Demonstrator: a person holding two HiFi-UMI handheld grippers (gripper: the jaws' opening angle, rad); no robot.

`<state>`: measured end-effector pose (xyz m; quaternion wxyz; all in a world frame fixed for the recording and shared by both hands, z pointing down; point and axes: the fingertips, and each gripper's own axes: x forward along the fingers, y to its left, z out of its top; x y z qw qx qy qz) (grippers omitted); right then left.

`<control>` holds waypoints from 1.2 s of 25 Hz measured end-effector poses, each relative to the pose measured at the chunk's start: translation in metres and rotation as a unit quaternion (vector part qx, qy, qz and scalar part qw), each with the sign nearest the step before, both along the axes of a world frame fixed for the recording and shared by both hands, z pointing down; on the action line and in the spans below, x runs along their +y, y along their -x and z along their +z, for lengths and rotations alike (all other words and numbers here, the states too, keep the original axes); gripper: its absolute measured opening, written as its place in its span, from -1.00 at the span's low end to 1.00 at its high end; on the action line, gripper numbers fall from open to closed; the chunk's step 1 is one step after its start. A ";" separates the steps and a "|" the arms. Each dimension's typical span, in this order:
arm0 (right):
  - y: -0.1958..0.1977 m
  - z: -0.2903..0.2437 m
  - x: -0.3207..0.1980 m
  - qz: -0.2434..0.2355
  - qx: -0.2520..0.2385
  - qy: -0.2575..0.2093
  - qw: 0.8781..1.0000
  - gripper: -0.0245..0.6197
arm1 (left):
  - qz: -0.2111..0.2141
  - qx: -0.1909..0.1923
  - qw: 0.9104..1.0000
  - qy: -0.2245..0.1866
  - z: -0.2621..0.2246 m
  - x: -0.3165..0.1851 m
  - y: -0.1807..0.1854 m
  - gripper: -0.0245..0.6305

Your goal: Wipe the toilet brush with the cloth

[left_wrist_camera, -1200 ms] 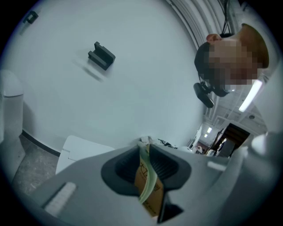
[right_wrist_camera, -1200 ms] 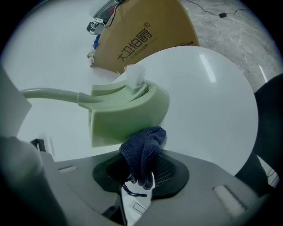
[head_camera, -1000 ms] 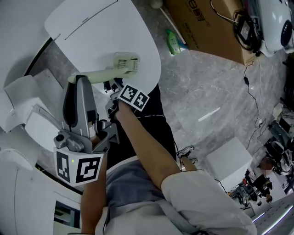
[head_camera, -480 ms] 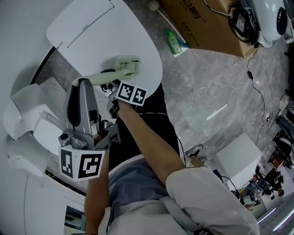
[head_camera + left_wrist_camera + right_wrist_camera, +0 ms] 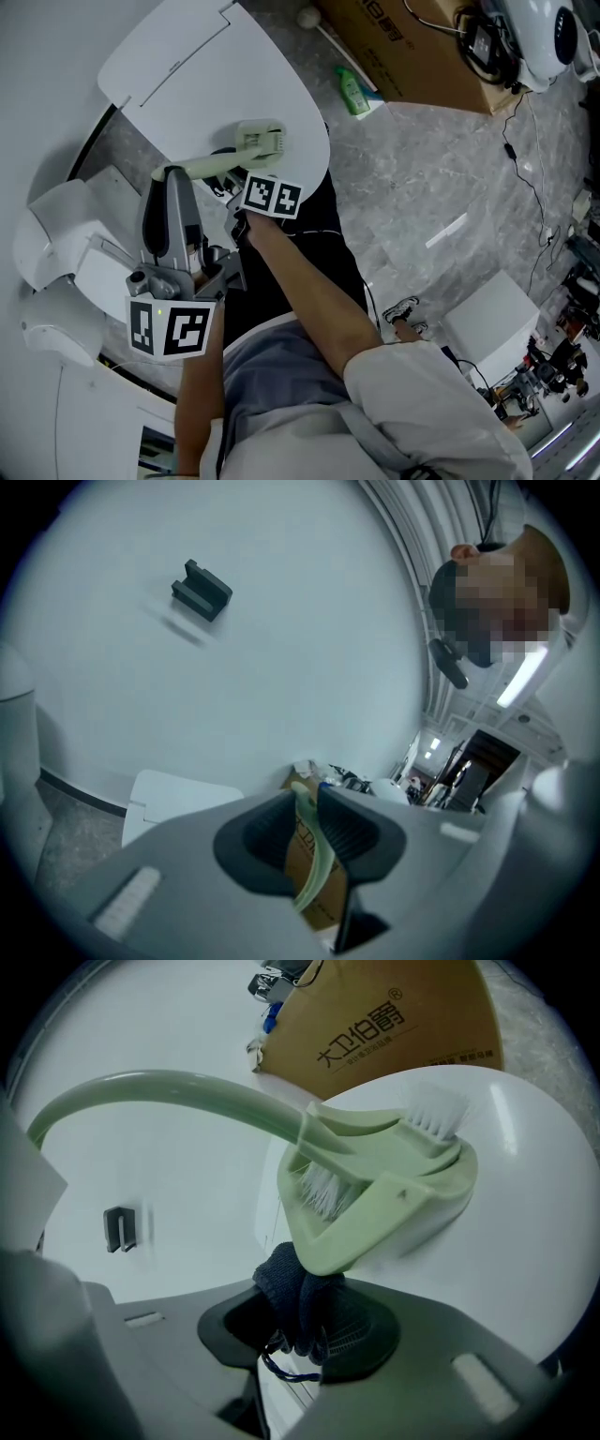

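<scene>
Little had shifted: left gripper point(image 5: 311, 829) pinched the toilet brush point(image 5: 375, 1180) by its handle, while the right gripper point(image 5: 300, 1316), clamped on the cloth point(image 5: 286, 1283), kept wiping its head.

A white toilet lid point(image 5: 216, 84) is seen just beyond the fingers point(image 5: 361, 1326) of the right gripper point(image 5: 305, 1314). Farther past them, a brown printed cardboard box point(image 5: 412, 56) is set on the grey marbled floor point(image 5: 422, 178), and a green bottle point(image 5: 352, 91) is found just beside it. A dark bracket point(image 5: 202, 588) is fixed to the white wall point(image 5: 309, 621), up and to the left of the fingers point(image 5: 251, 841) of the left gripper point(image 5: 305, 829). A white box point(image 5: 487, 323) is placed on the floor, well off to the right.
</scene>
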<state>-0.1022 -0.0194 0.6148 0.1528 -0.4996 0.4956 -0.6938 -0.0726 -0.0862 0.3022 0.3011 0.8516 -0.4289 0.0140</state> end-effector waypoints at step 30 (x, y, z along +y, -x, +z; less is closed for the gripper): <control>-0.016 -0.048 0.025 -0.120 0.017 -0.057 0.991 -0.58 | 0.022 -0.005 1.000 0.000 -0.003 -0.002 -0.002 -0.93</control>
